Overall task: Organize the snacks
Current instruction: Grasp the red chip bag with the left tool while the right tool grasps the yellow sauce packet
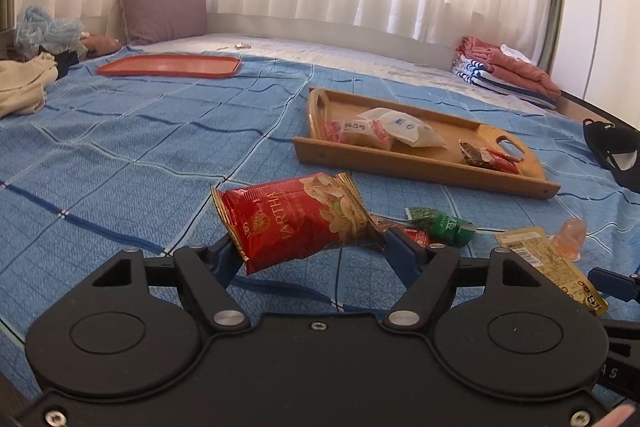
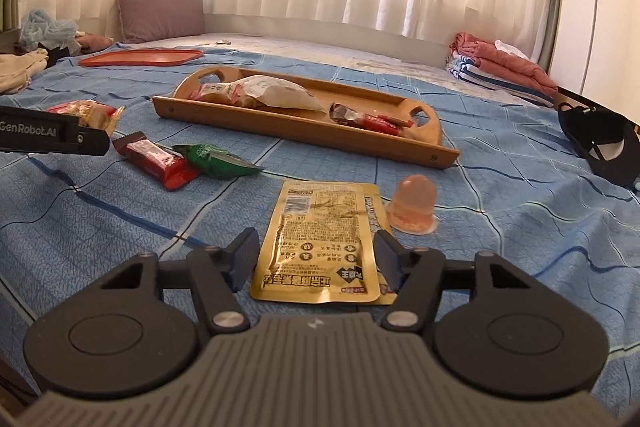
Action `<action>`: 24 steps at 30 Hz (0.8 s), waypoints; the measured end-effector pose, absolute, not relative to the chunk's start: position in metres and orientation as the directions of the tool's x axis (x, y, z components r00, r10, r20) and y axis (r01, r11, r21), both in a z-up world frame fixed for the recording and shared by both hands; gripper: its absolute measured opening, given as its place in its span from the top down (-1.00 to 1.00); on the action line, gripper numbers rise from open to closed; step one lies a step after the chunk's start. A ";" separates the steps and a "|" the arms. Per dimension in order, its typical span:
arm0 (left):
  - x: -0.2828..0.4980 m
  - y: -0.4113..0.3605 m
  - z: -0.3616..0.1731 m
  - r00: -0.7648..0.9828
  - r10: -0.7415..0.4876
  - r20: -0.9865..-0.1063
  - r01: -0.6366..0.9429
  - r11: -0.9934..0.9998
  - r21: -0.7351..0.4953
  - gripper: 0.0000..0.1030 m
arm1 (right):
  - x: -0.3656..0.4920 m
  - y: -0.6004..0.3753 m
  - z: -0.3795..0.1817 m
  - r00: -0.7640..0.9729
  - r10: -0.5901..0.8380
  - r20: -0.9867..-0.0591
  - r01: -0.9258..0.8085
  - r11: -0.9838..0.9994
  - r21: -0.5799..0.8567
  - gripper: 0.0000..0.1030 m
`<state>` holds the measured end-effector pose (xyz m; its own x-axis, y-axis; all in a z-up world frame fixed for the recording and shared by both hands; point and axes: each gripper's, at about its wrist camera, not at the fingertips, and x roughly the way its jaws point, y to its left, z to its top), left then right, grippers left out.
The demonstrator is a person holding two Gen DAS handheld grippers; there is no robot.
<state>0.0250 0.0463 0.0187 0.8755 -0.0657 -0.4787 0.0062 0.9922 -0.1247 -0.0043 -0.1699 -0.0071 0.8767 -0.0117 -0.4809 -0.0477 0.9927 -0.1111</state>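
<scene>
My left gripper (image 1: pixel 307 238) is shut on a red pistachio bag (image 1: pixel 296 219) and holds it above the blue bedspread. Ahead and to the right is a wooden tray (image 1: pixel 420 165) with several snack packets in it. My right gripper (image 2: pixel 316 234) is open and straddles two stacked gold pouches (image 2: pixel 320 235) that lie flat on the bed. Its right pad touches their edge and its left pad stands a sliver off. A red bar (image 2: pixel 156 159), a green packet (image 2: pixel 216 159) and a pink jelly cup (image 2: pixel 414 203) lie loose between the grippers and the tray (image 2: pixel 280 131).
An orange tray (image 1: pixel 168 65) lies far left near a purple pillow (image 1: pixel 162 7). Folded clothes (image 2: pixel 504 63) are stacked at the far right. A black cap (image 2: pixel 600 147) sits at the bed's right edge. Loose garments (image 1: pixel 24 83) are piled on the left.
</scene>
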 end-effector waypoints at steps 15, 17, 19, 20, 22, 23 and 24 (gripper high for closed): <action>0.018 0.040 0.022 0.877 -0.094 -0.471 0.046 0.993 -0.111 -0.41 | -0.032 -0.194 0.004 0.875 -0.058 -0.481 0.005 0.994 -0.110 -0.84; 0.018 0.039 0.022 0.877 -0.096 -0.471 0.046 0.992 -0.116 -0.41 | -0.022 -0.191 0.004 0.877 -0.057 -0.478 -0.016 0.989 -0.149 -0.85; 0.018 0.038 0.022 0.875 -0.099 -0.473 0.049 0.992 -0.117 -0.42 | -0.011 -0.189 0.002 0.862 -0.021 -0.506 -0.066 0.986 -0.154 -0.85; 0.018 0.038 0.022 0.874 -0.101 -0.475 0.052 0.992 -0.115 -0.42 | -0.007 -0.188 0.000 0.857 -0.015 -0.515 -0.075 0.985 -0.152 -0.84; 0.018 0.037 0.022 0.873 -0.103 -0.476 0.056 0.992 -0.112 -0.42 | 0.000 -0.188 -0.004 0.841 0.018 -0.541 -0.106 0.986 -0.131 -0.77; 0.018 0.036 0.022 0.873 -0.105 -0.476 0.059 0.992 -0.110 -0.42 | 0.002 -0.188 -0.005 0.837 0.028 -0.546 -0.109 0.987 -0.116 -0.72; 0.018 0.036 0.022 0.873 -0.106 -0.475 0.061 0.992 -0.109 -0.42 | 0.003 -0.189 -0.005 0.837 0.032 -0.547 -0.105 0.989 -0.102 -0.70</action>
<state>0.0178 0.0361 0.0217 0.8733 -0.1061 -0.4754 0.0614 0.9922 -0.1087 0.0029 -0.1889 -0.0053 0.8365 0.0323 -0.5470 -0.1050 0.9892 -0.1021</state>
